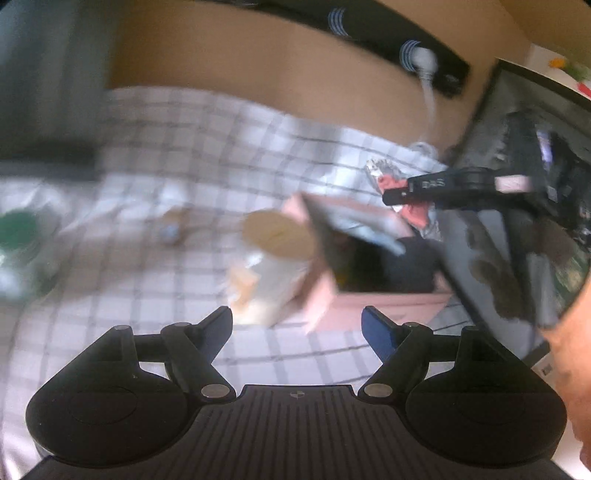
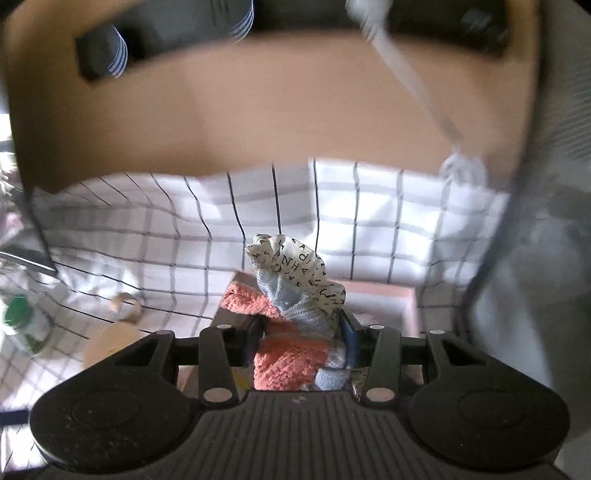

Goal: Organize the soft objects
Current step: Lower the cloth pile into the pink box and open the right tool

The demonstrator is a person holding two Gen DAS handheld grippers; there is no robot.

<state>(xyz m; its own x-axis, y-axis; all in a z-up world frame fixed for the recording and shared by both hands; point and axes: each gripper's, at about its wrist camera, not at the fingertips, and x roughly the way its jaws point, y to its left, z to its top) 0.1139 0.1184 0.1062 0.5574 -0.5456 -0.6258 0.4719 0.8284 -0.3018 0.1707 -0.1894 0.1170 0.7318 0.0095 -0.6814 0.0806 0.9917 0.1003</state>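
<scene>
My right gripper (image 2: 303, 336) is shut on a bundle of soft cloths (image 2: 291, 354): a coral knit piece, a light blue knit piece and a white scrunchie (image 2: 295, 258) printed with letters. It holds the bundle above an open pink box (image 2: 410, 306) on the checked tablecloth (image 2: 147, 236). In the left wrist view the right gripper (image 1: 397, 192) shows side-on over the pink box (image 1: 388, 299), coral cloth (image 1: 417, 216) hanging from it. My left gripper (image 1: 297, 328) is open and empty, low over the cloth just in front of the box.
A jar with a tan lid (image 1: 277, 236) stands just left of the box. A green-capped bottle (image 1: 18, 229) sits far left. A small roll (image 2: 127, 306) lies between them. A black mesh frame (image 1: 517, 221) fills the right. A power strip (image 1: 369, 33) hangs on the tan wall.
</scene>
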